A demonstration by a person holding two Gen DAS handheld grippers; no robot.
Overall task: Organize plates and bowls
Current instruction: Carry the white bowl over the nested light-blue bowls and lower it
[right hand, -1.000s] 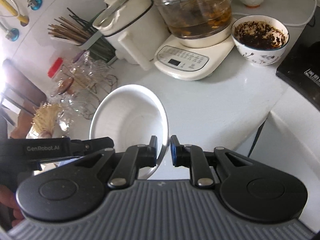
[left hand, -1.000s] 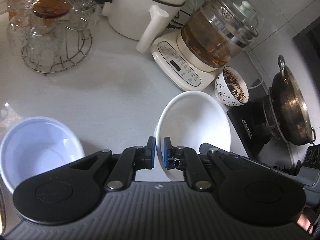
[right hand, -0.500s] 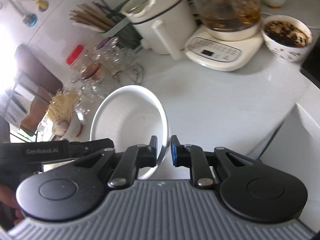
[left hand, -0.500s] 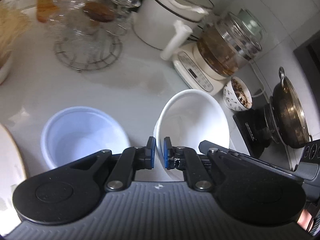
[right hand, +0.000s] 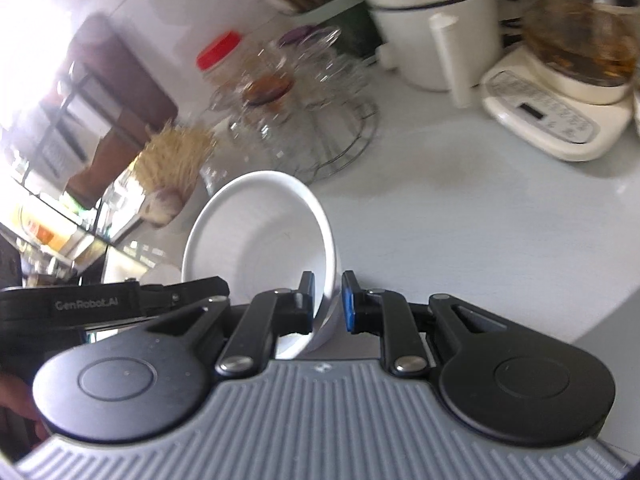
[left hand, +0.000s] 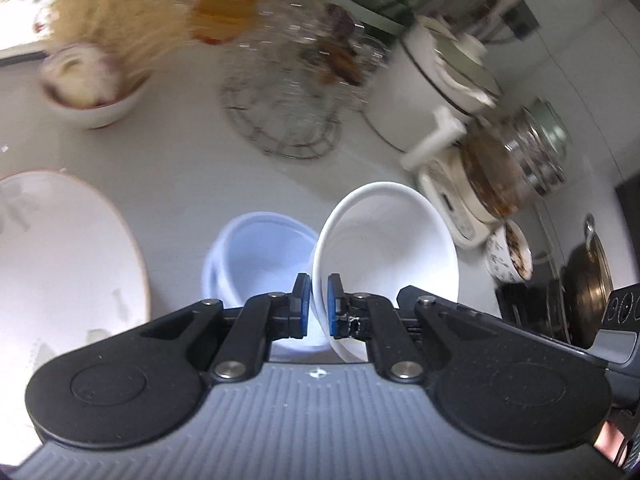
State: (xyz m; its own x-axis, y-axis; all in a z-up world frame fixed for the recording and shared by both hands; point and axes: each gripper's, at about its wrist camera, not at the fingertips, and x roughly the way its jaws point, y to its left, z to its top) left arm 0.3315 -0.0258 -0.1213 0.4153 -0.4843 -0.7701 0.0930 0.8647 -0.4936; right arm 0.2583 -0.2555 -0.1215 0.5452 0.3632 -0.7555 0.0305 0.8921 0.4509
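Both tongs have carried the white bowl (left hand: 384, 248) sideways across the table (left hand: 180, 160) since a second ago, so that the pale bowl (left hand: 260, 256) on the table, then well off to the left in the left wrist view, now lies just beside the held bowl, and a big white plate (left hand: 60, 264) has come into sight at the left edge.

Largest is that plate, lying flat on the table with only faint marks on its face. Behind stands a white cooker (left hand: 432, 84) with its lid on, and next to it a glass kettle (left hand: 516, 164) on a cream base, holding brown liquid. A wire rack (left hand: 288, 120) carries glass cups, blurred. The white bowl hangs tilted above the table, empty, its mouth turned toward the cameras. The left tongs (left hand: 318, 310) pinch its near rim, one pad inside and one outside; the right tongs (right hand: 328, 300) clamp the opposite rim the same way. The pale bowl sits upright and empty. A white bowl at the far left (left hand: 92, 88) holds something round, purple and white, with a bundle of thin pale sticks behind it. Smallest, a patterned bowl (left hand: 510, 256) by the kettle base has dark crumbs inside.
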